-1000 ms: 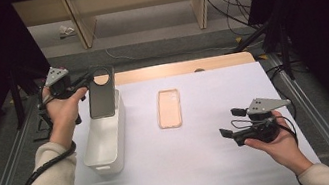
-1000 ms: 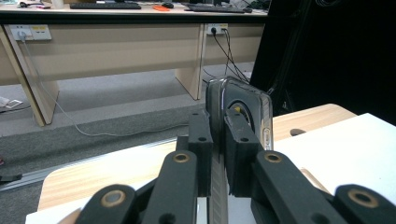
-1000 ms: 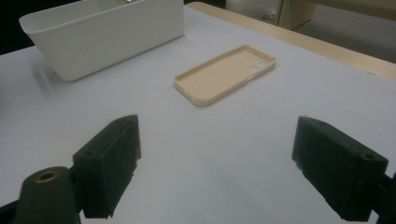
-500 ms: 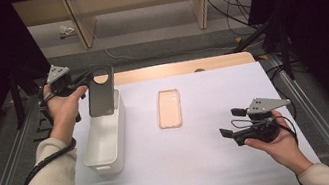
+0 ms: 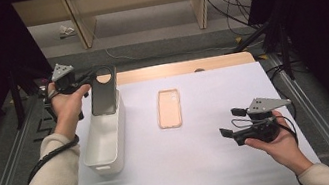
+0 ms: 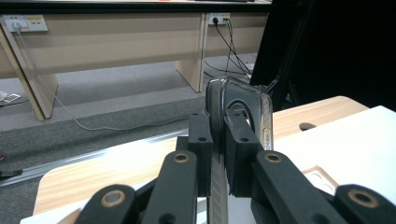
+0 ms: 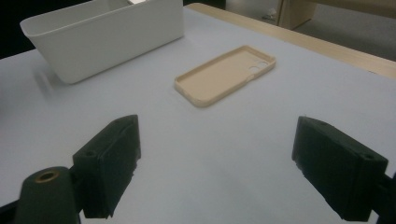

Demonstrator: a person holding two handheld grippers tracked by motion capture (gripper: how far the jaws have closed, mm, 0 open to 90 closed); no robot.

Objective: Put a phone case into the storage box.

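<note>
A dark phone case (image 5: 103, 90) hangs upright over the far end of a white bin (image 5: 106, 165), with my left gripper (image 5: 91, 77) shut on its upper edge. In the left gripper view both pads clamp the dark phone case (image 6: 238, 100) edge-on at my left gripper (image 6: 218, 126). A beige phone case (image 5: 169, 108) lies hollow side up on the middle of the white mat. My right gripper (image 5: 228, 122) rests at the right front, open with nothing between its pads. From my right gripper (image 7: 215, 163) the beige phone case (image 7: 224, 74) lies ahead and the white bin (image 7: 107, 37) farther left.
The white mat (image 5: 205, 166) covers most of the wooden table (image 5: 174, 69). Metal rails (image 5: 308, 114) run along both sides. Beyond the far edge are desk legs (image 5: 201, 0) and floor cables (image 5: 126, 56).
</note>
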